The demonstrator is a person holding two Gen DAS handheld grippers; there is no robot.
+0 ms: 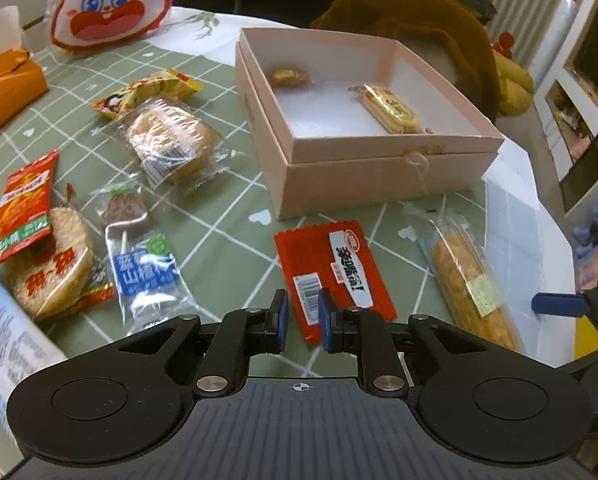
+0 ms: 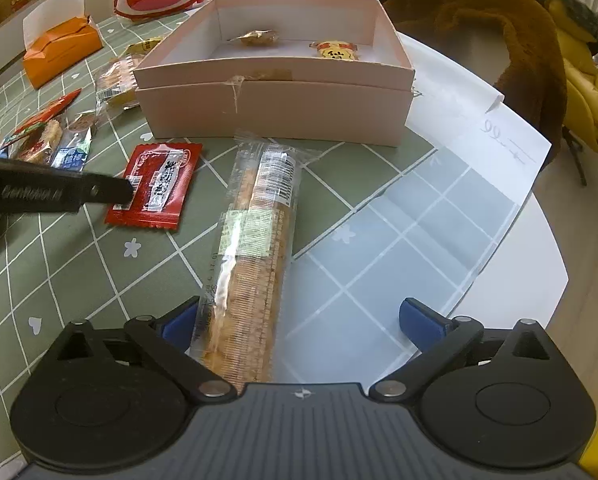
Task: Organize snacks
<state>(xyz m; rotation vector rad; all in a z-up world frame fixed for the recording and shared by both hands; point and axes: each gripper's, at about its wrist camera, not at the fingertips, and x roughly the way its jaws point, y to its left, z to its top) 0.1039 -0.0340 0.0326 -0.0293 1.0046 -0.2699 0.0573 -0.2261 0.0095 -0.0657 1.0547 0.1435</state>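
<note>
A pink box (image 1: 379,168) (image 2: 275,108) stands open on the green table with two small wrapped snacks inside. A red snack packet (image 1: 331,264) (image 2: 157,184) lies in front of it. My left gripper (image 1: 302,322) hovers just over the packet's near edge, jaws narrowly apart, holding nothing. A long wrapped cracker roll (image 2: 251,256) (image 1: 467,280) lies to the right. My right gripper (image 2: 299,326) is wide open around the roll's near end, its left finger (image 2: 179,326) beside the wrapper.
Several wrapped snacks (image 1: 167,140) lie on the table's left side. An orange tissue box (image 2: 59,52) and a rabbit-face bag (image 1: 107,4) stand at the back. A white sheet (image 2: 439,216) covers the table's right edge. A brown coat (image 2: 491,28) hangs behind.
</note>
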